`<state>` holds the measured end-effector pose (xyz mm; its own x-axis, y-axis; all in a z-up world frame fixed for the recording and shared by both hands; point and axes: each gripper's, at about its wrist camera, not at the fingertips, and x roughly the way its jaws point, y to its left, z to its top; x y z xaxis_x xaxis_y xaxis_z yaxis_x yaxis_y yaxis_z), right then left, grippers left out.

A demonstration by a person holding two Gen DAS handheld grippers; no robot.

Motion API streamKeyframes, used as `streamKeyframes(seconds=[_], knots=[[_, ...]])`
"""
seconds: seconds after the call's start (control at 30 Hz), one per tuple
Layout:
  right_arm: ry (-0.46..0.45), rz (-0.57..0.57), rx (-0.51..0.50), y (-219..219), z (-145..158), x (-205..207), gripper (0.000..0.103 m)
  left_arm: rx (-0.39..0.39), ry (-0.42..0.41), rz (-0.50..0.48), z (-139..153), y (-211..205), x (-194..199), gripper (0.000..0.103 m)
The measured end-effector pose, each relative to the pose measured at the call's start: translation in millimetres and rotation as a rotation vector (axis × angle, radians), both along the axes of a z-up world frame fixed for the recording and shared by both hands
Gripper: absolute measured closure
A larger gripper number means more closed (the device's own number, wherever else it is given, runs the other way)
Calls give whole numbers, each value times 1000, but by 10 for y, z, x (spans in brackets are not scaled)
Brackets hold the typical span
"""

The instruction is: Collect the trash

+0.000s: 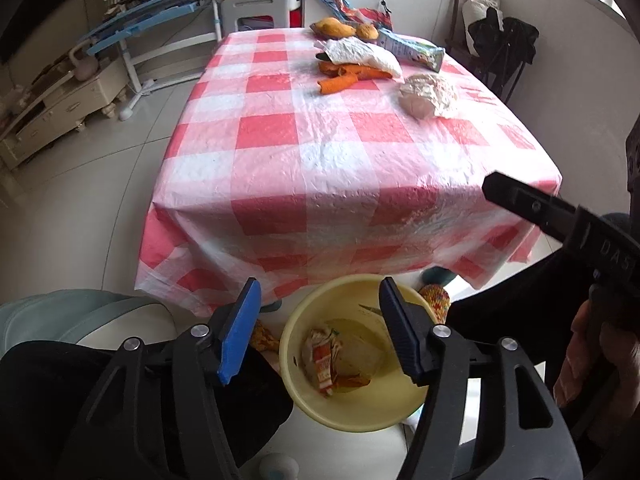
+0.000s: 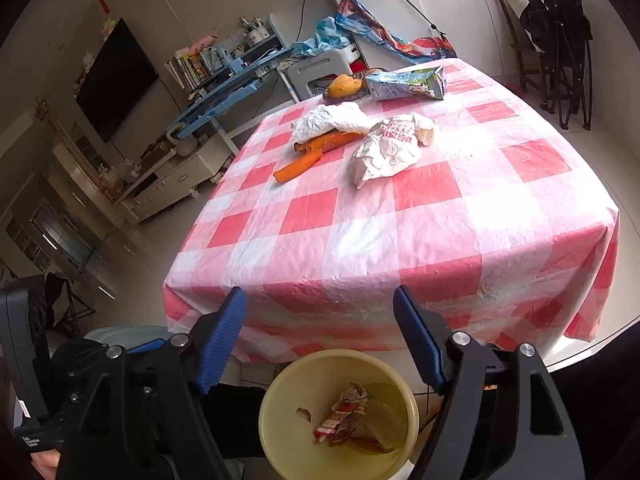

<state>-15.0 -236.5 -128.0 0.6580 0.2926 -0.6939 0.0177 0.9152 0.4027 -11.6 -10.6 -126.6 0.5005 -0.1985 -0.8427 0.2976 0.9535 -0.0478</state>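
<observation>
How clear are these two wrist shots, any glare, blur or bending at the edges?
Left wrist view: fisheye bows the checked tablecloth, corners go black, and the window top right is washed out. Right wrist view: same bending; glare whitens the cloth around the crumpled wrapper; the yellow bin stays readable.

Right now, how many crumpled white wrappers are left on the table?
2. One white wrapper lies over the orange peels toward the far side. The other, a printed wrapper, sits just right of them. Smaller scraps could be hidden behind the carton.

A table under a red-checked cloth (image 2: pixel 420 216) carries carrots (image 2: pixel 308 152), crumpled wrappers (image 2: pixel 384 148), a carton (image 2: pixel 404 84) and fruit (image 2: pixel 344 84).
</observation>
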Motion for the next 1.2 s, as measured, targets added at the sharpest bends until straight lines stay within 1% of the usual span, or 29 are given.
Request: streamKeyframes(seconds=[0.1, 0.17, 0.33, 0.73, 1.2], knots=[[-3, 11, -25, 45, -9, -19, 29, -42, -48, 58, 97, 83, 32, 29], [-7, 15, -39, 66, -15, -27, 27, -67, -64, 83, 133, 123, 53, 28], [-3, 21, -58, 100, -40, -24, 27, -98, -79, 106, 168, 171, 84, 27], [6, 42, -89, 187, -77, -12, 26, -115, -90, 116, 179, 167, 99, 27], [13, 50, -92, 216, -103, -12, 26, -115, -88, 115, 167, 167, 103, 27]])
